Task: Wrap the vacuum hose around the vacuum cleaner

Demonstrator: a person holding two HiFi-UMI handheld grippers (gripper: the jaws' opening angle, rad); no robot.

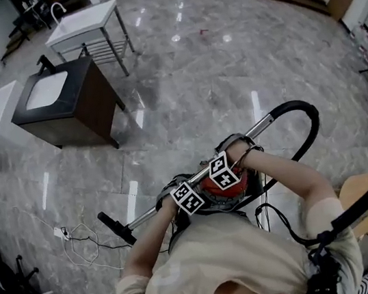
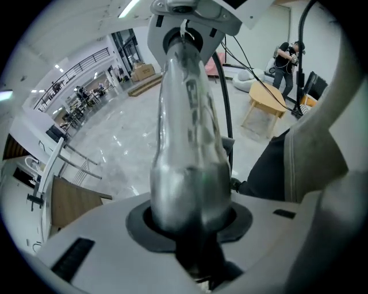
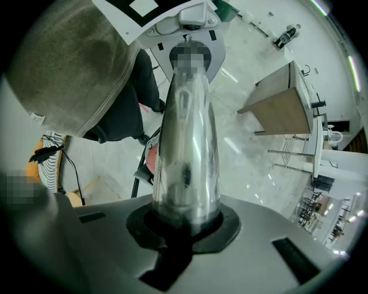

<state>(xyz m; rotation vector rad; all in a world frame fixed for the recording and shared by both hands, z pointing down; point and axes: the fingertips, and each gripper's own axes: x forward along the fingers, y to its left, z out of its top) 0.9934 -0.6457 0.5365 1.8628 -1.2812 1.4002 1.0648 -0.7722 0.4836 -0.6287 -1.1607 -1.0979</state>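
In the head view a chrome wand tube (image 1: 257, 126) runs from the black floor nozzle (image 1: 116, 228) at lower left up to the right. There it joins the black hose (image 1: 306, 111), which arcs over and back down. The red vacuum cleaner (image 1: 226, 186) sits under my hands, mostly hidden. My left gripper (image 1: 181, 205) and right gripper (image 1: 232, 168) sit side by side on the tube above the cleaner. In the left gripper view the tube (image 2: 190, 143) fills the jaws of the left gripper (image 2: 192, 238). The right gripper (image 3: 185, 229) grips the tube (image 3: 187, 155) the same way.
A dark wooden cabinet with a white basin (image 1: 66, 102) and a white metal table (image 1: 85, 27) stand at far left. A power strip with cable (image 1: 66, 234) lies on the marble floor. A wooden stool (image 1: 364, 194) is at right. Another person (image 2: 286, 57) stands far off.
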